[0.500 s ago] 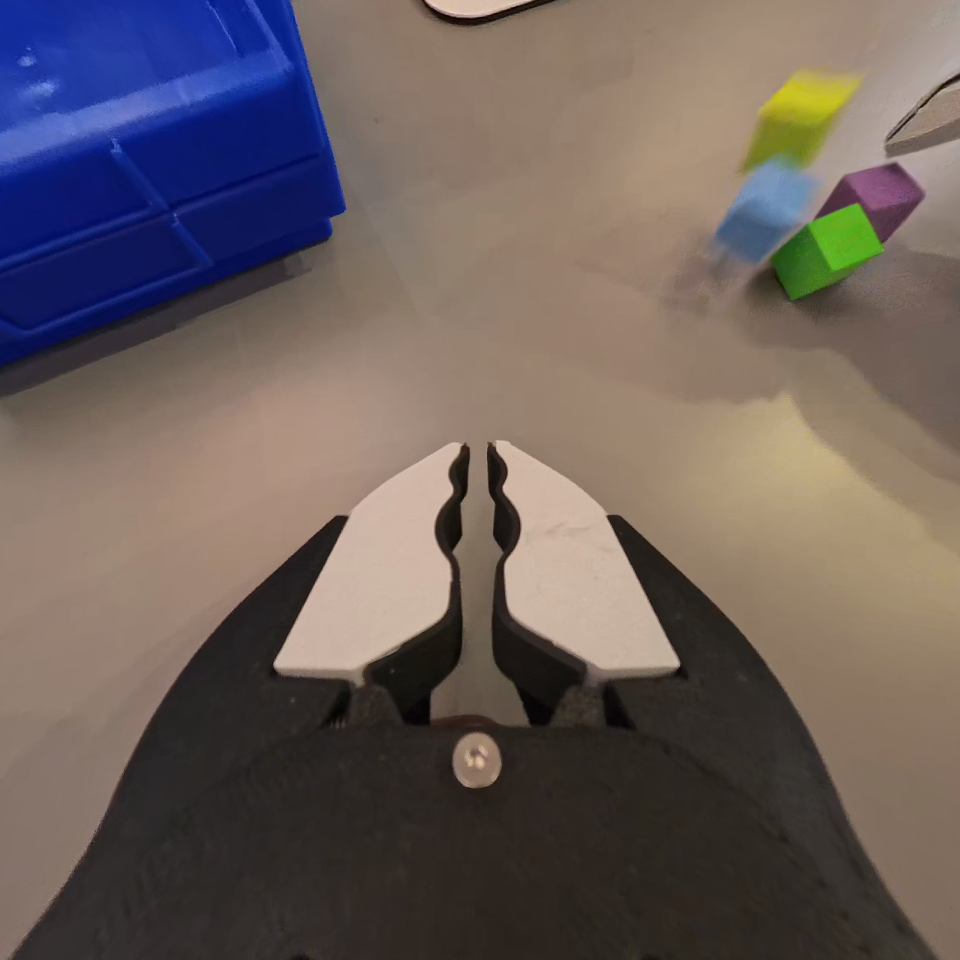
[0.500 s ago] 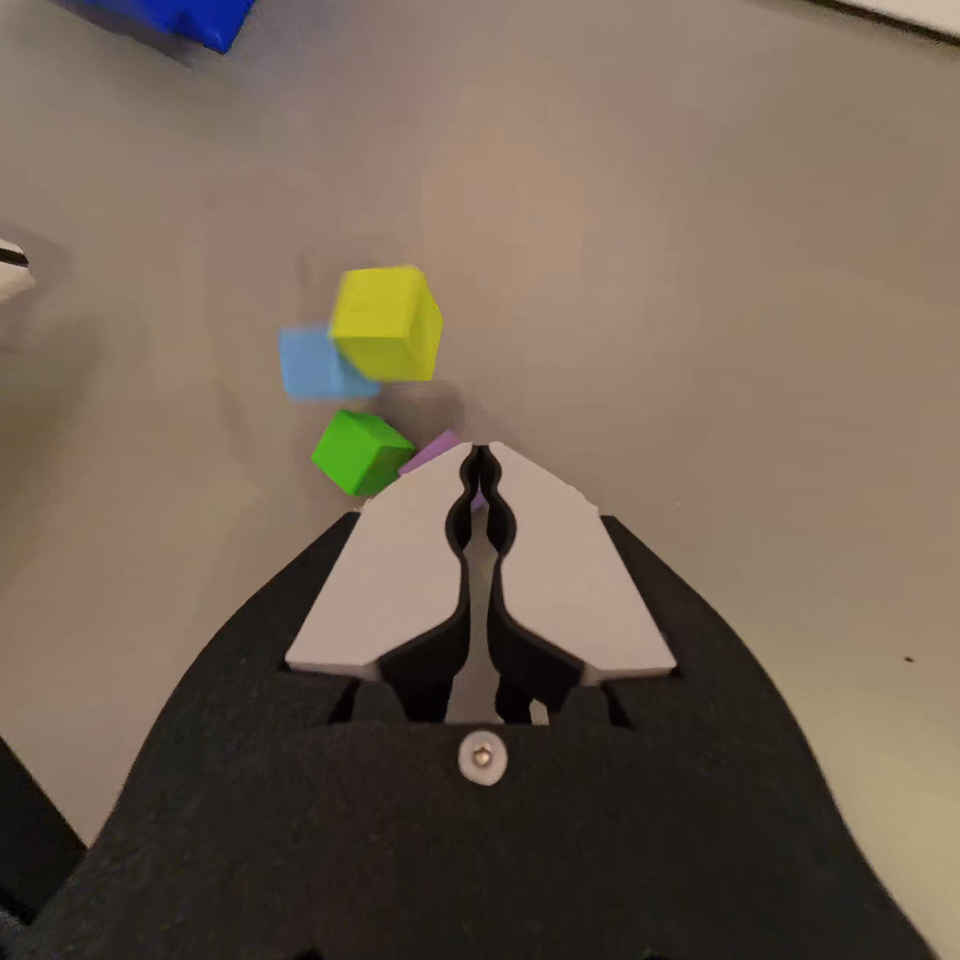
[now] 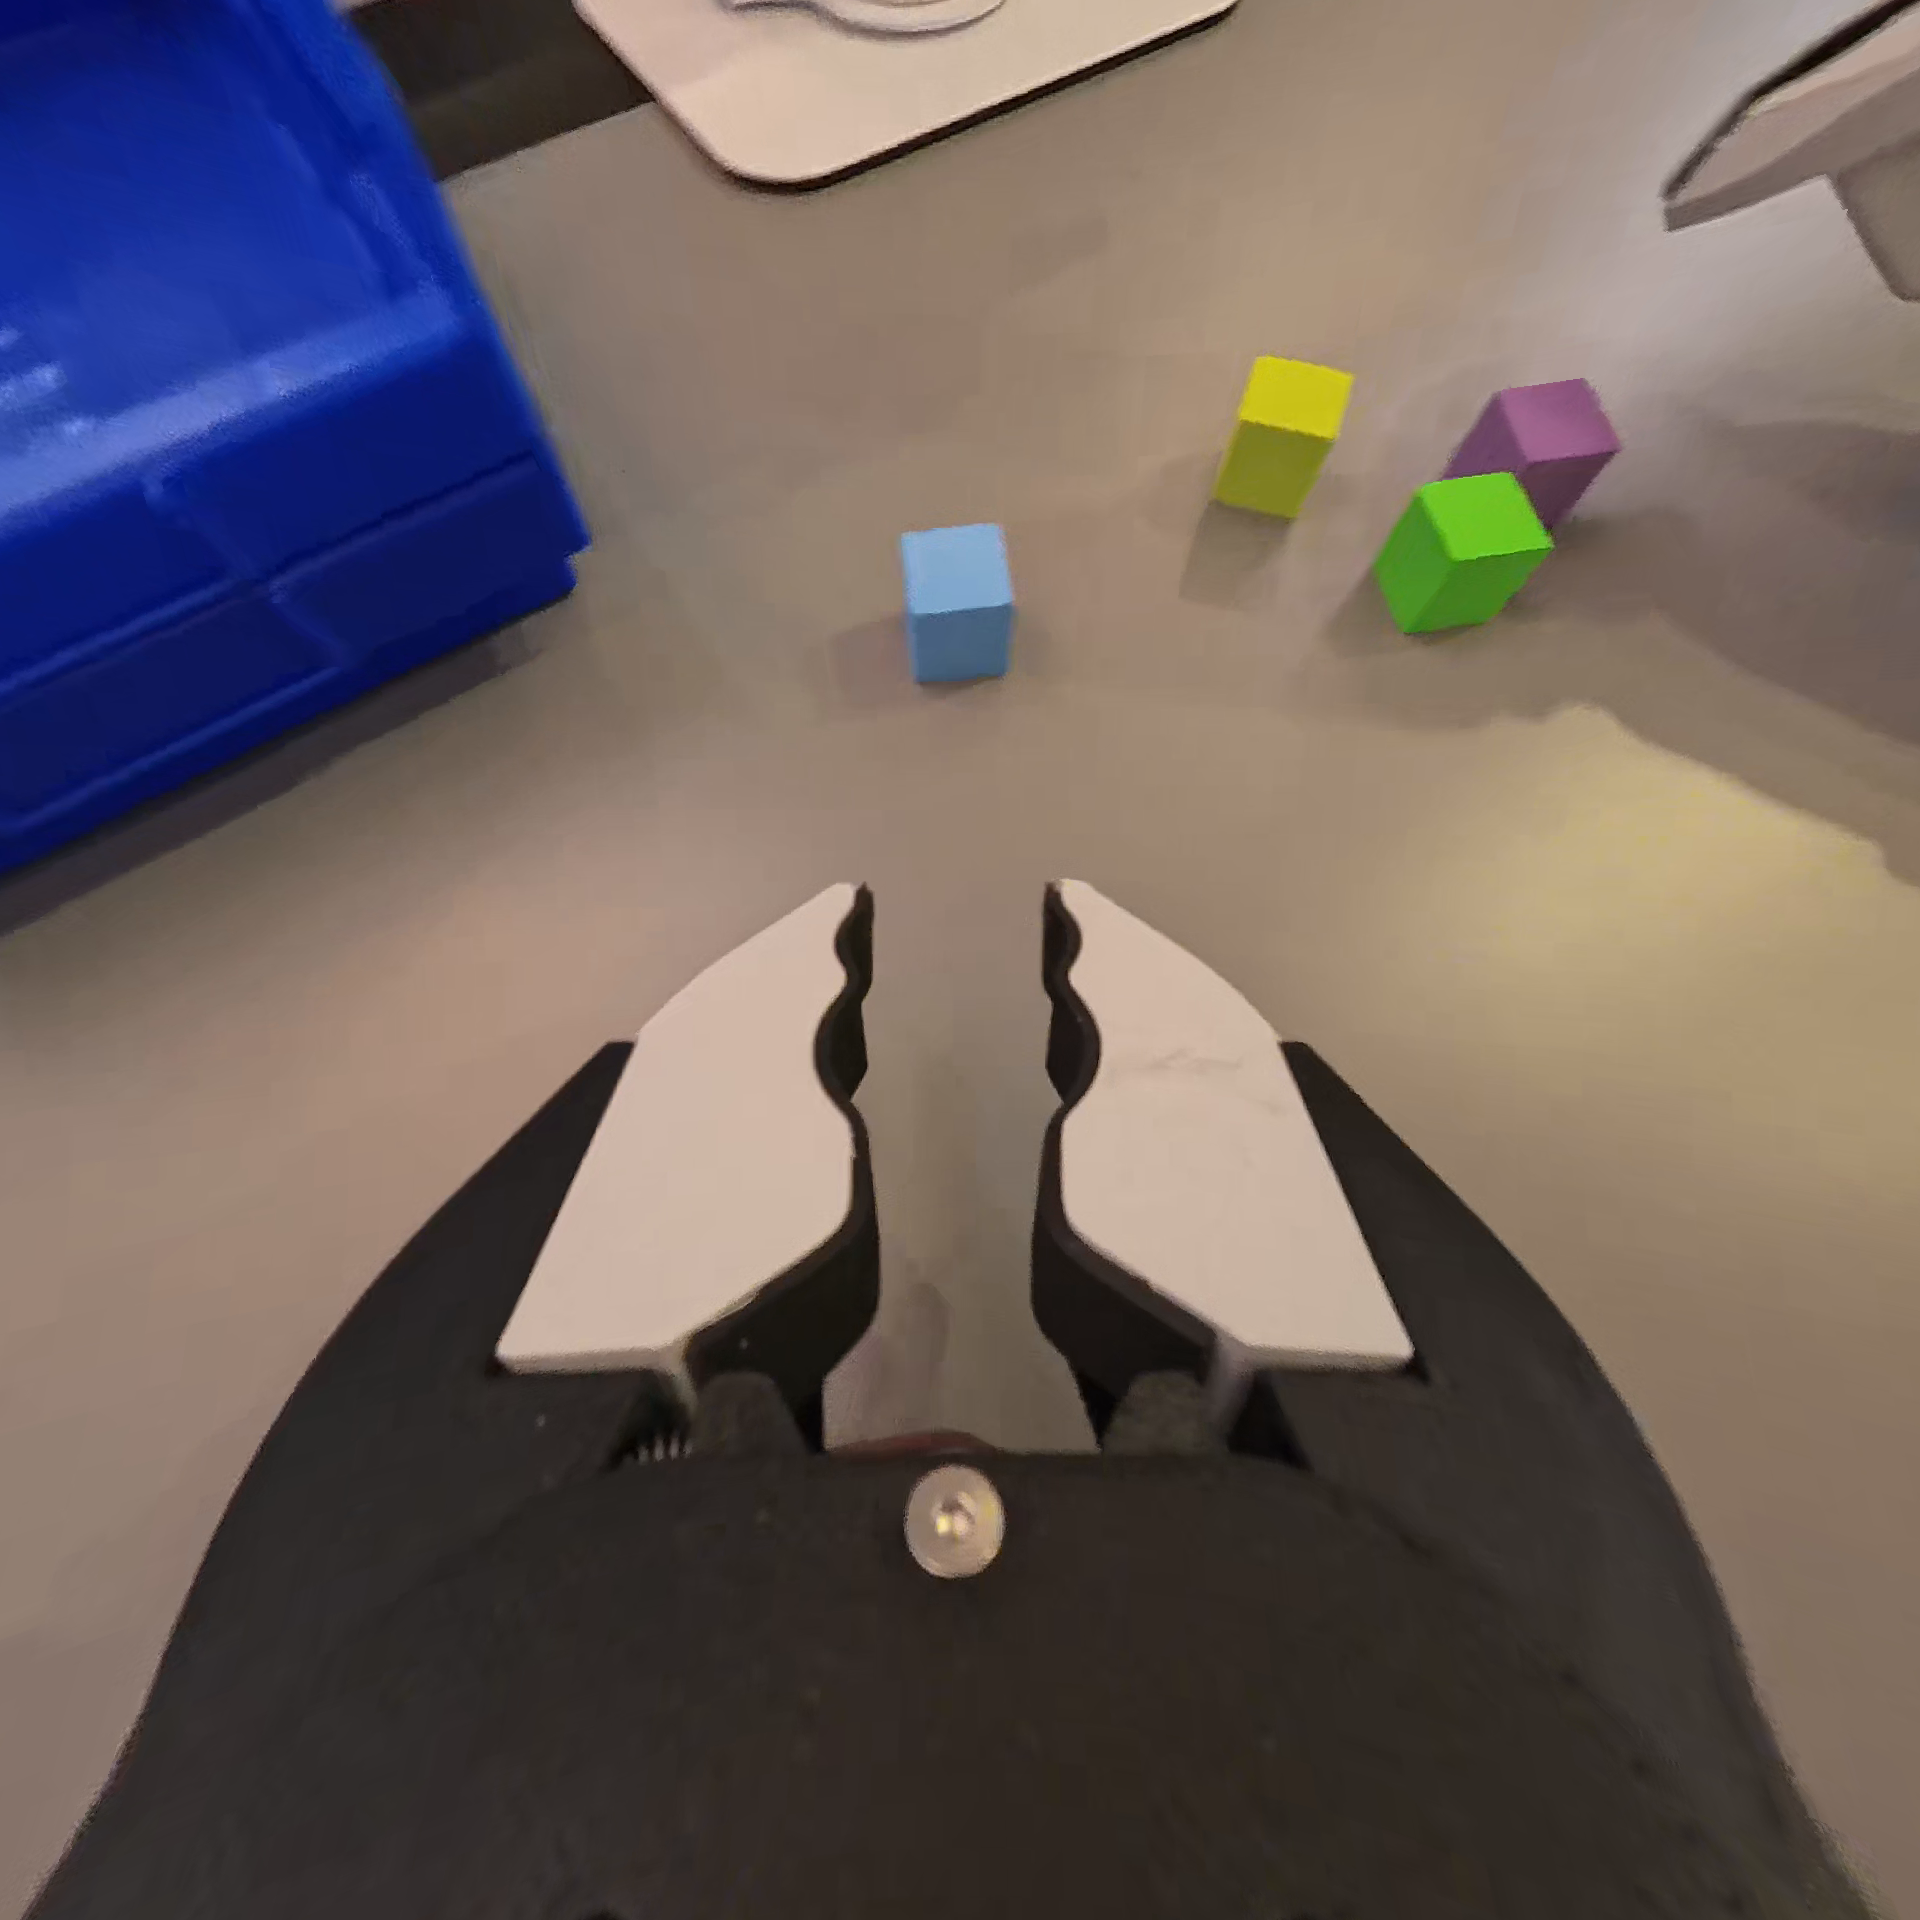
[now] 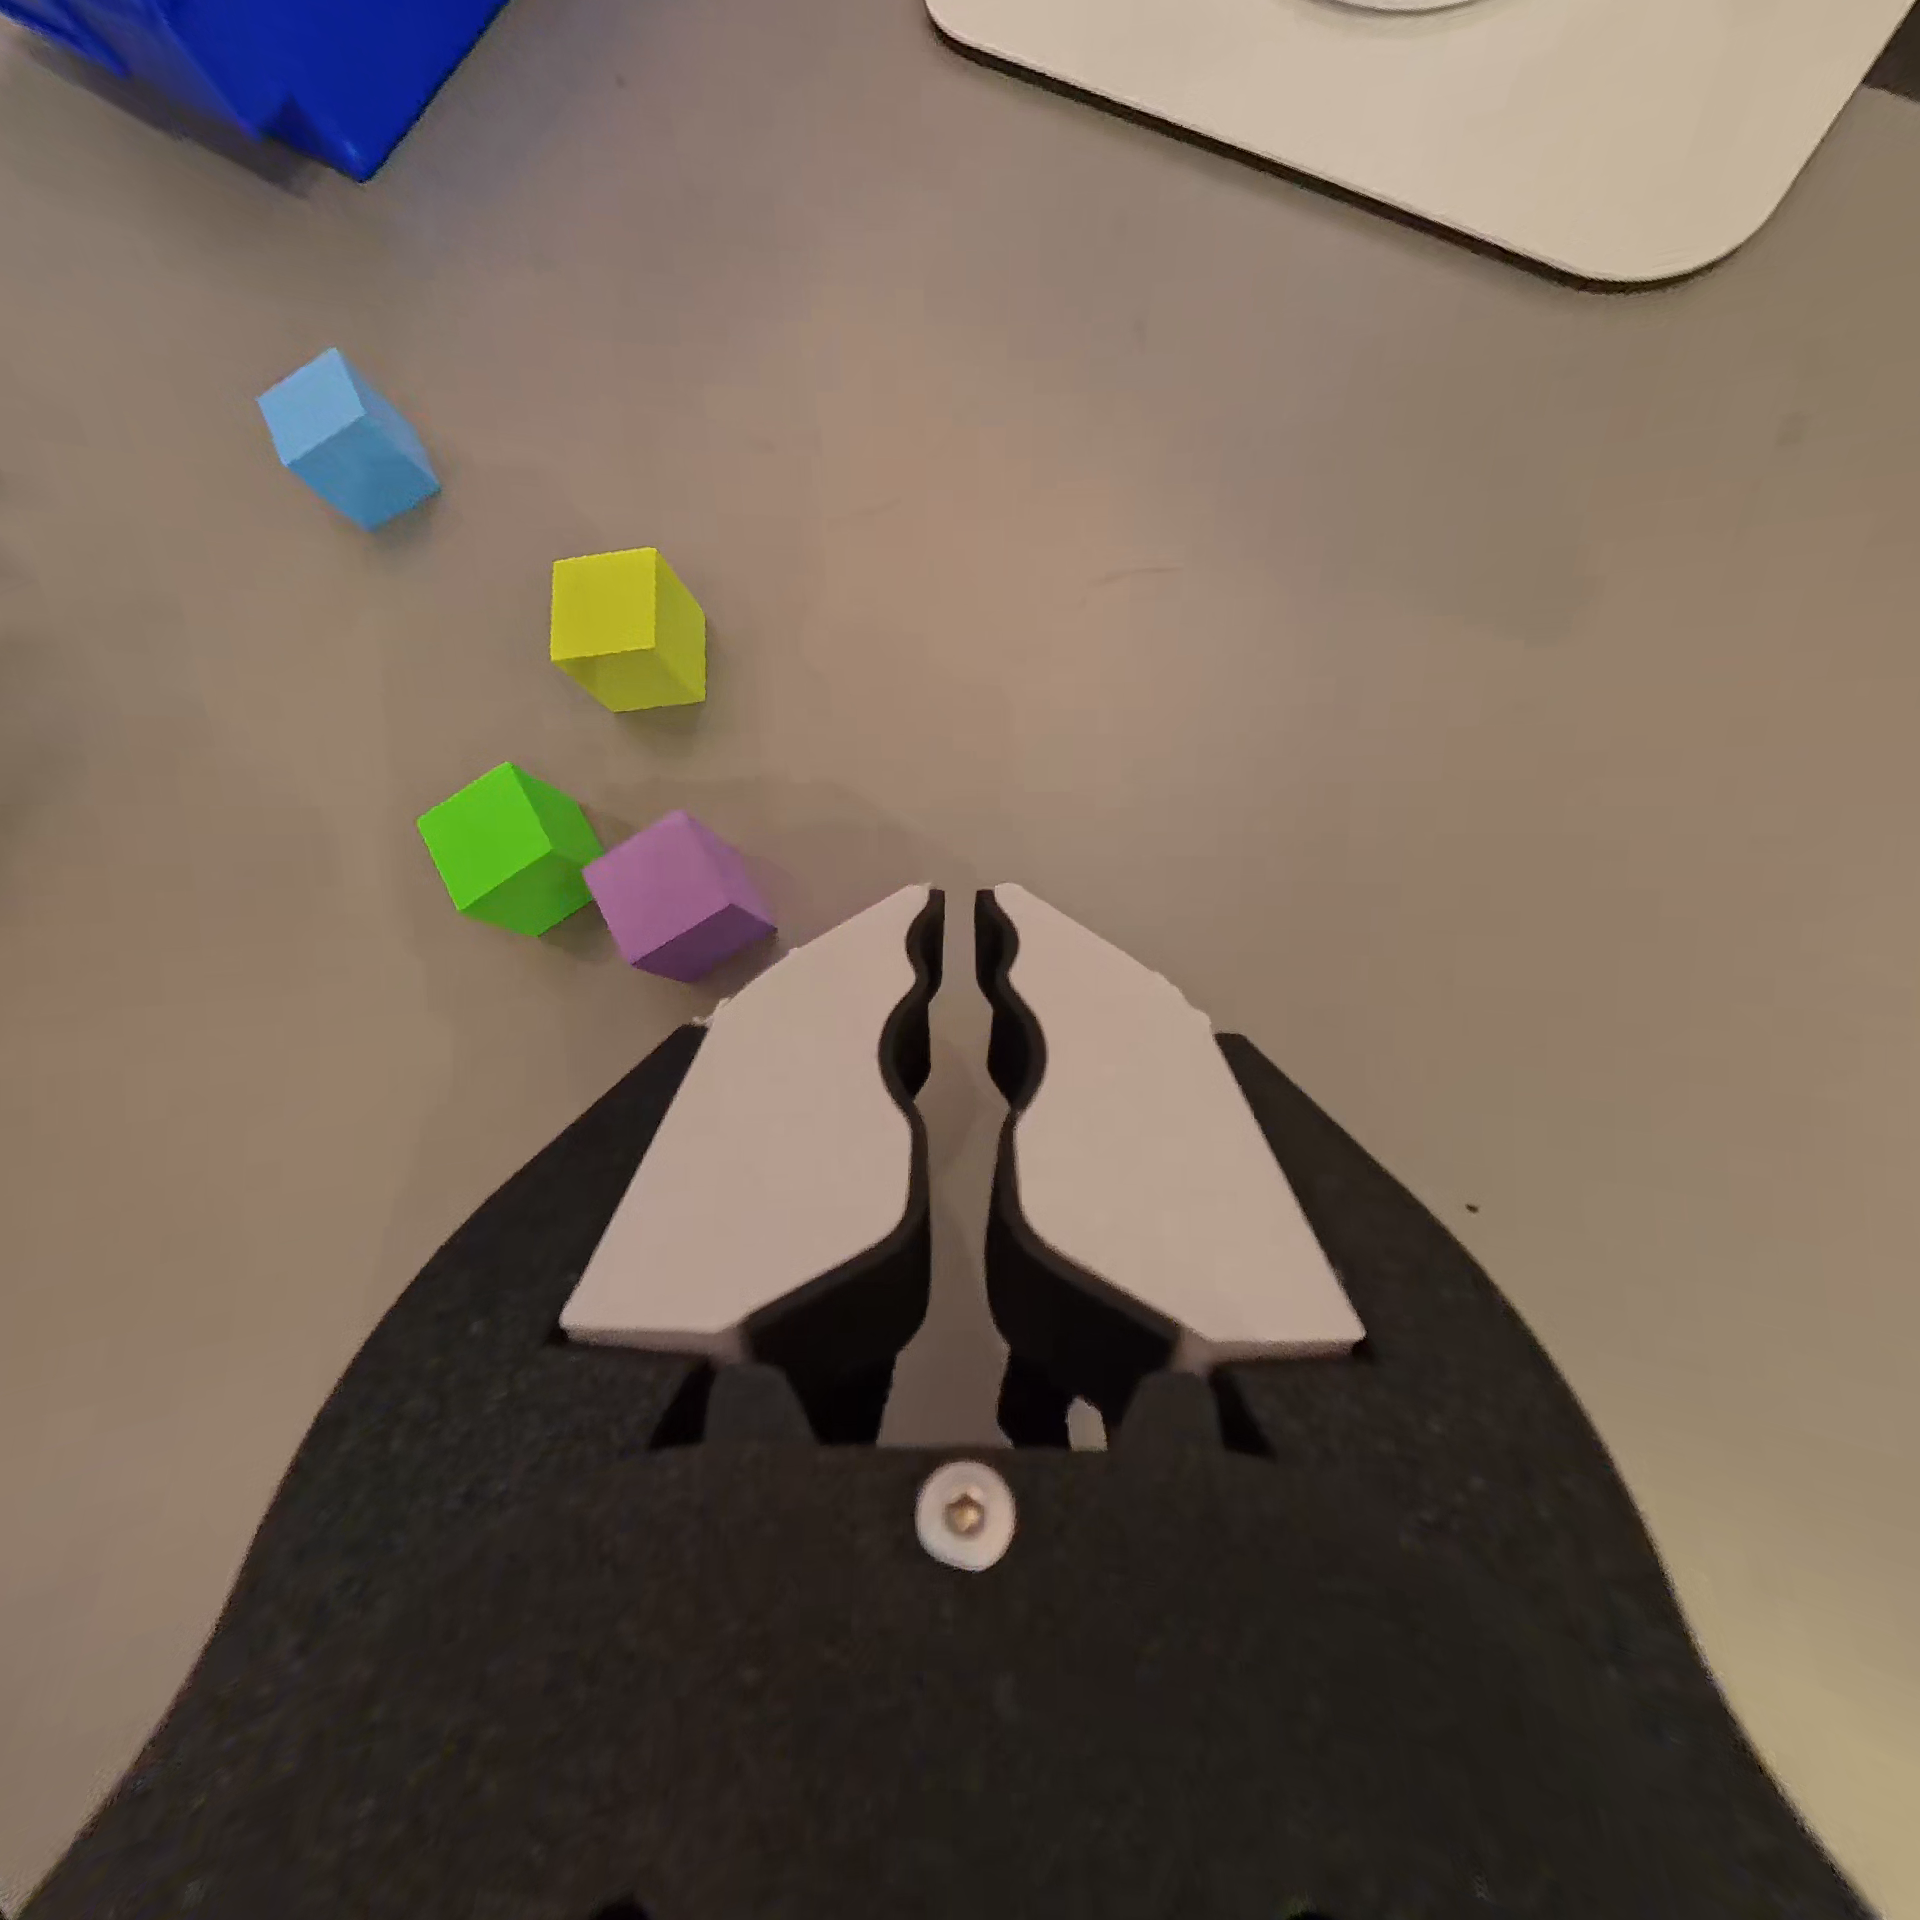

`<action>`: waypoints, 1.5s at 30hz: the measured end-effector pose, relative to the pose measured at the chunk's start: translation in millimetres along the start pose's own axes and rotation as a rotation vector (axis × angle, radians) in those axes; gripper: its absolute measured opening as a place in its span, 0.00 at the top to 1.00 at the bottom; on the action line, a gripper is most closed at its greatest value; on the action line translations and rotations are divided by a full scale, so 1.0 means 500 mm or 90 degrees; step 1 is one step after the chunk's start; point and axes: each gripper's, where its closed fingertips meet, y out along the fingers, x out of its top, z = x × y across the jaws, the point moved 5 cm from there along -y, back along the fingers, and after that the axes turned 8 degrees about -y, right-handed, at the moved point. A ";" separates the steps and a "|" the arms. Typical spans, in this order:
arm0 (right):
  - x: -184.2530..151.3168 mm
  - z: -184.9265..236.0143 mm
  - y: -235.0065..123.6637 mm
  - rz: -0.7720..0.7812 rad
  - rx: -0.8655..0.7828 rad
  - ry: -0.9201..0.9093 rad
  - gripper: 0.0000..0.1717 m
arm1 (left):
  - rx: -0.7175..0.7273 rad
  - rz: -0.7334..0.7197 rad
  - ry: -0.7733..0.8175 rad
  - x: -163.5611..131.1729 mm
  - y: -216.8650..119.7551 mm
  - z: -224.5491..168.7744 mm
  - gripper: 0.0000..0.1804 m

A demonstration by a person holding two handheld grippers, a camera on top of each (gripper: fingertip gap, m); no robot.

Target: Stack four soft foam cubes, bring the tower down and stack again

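Four foam cubes lie scattered and unstacked on the grey table. In the left wrist view the light blue cube (image 3: 956, 603) stands alone straight ahead, with the yellow cube (image 3: 1283, 436), green cube (image 3: 1460, 551) and purple cube (image 3: 1538, 442) to the right. My left gripper (image 3: 956, 894) is open and empty, short of the blue cube. In the right wrist view the blue cube (image 4: 348, 436), yellow cube (image 4: 623, 629), green cube (image 4: 504, 847) and purple cube (image 4: 675, 894) lie to the left. Green and purple touch. My right gripper (image 4: 958, 894) is empty beside the purple cube, its tips a narrow slit apart.
A blue plastic bin (image 3: 208, 468) stands at the left; its corner shows in the right wrist view (image 4: 312, 73). A white flat base (image 4: 1455, 135) lies at the back, also in the left wrist view (image 3: 914, 83). The right gripper's finger (image 3: 1787, 135) shows at the upper right of the left wrist view. The tips of one gripper are about 30 centimeters away from the tips of the other. The left tips stand about 9 centimeters off the light blue cube (image 3: 956, 603).
The blue and yellow cubes were tumbling and blurred; now all the cubes rest apart on the table. My left jaws have opened wide. My right jaws have parted slightly and drawn back from the purple cube.
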 end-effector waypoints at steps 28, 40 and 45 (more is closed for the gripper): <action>-0.007 0.103 0.053 0.006 0.153 -0.294 0.76 | -0.033 0.112 0.072 0.049 0.216 -0.258 0.69; -0.051 0.124 0.030 0.030 0.277 -0.469 0.84 | -0.052 0.115 0.119 0.053 0.212 -0.243 0.84; -0.050 0.137 0.020 0.033 0.307 -0.479 0.69 | -0.116 0.103 0.186 0.056 0.200 -0.248 0.85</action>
